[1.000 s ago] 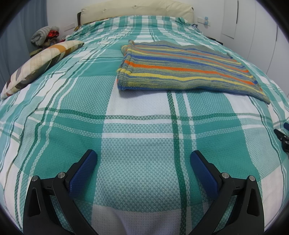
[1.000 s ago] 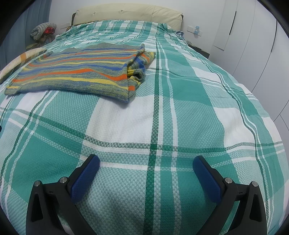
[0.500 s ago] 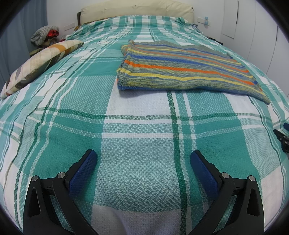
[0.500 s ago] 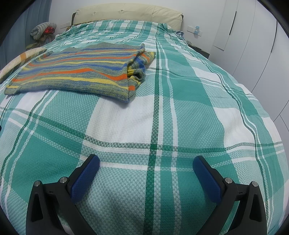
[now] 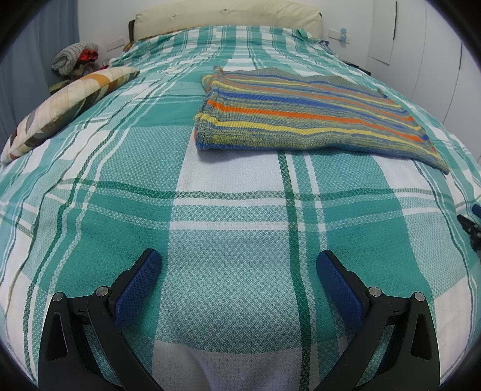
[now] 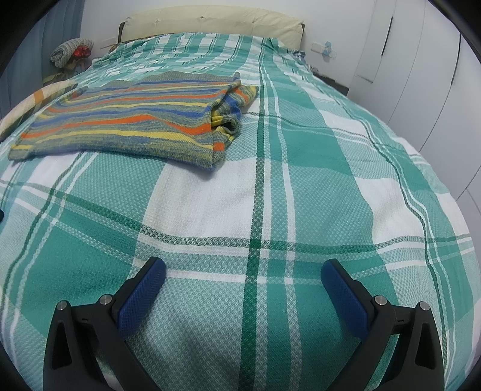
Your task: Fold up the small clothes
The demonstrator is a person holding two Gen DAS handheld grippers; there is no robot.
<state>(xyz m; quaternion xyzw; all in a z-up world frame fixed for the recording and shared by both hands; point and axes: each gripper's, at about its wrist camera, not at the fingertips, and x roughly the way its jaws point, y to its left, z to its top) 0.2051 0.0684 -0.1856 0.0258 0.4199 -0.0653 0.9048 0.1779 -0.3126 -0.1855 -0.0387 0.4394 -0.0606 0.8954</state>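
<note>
Left wrist: left tongs (image 5: 239, 267) spread wide, empty; right tongs (image 6: 243, 276) likewise. Striped knit (image 5: 306, 117) lies folded, pillow (image 5: 69, 105) perhaps beside.

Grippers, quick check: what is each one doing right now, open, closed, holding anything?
Left gripper: open, holding nothing, above the bedspread.
Right gripper: open, holding nothing, short of the striped garment.

folded striped garment (image 6: 129, 126), plaid bedspread (image 6: 300, 180)

Both wrist views low over bedspread (image 5: 234, 216), facing headboard (image 6: 210, 21), sharing striped garment (image 5: 309, 117).
</note>
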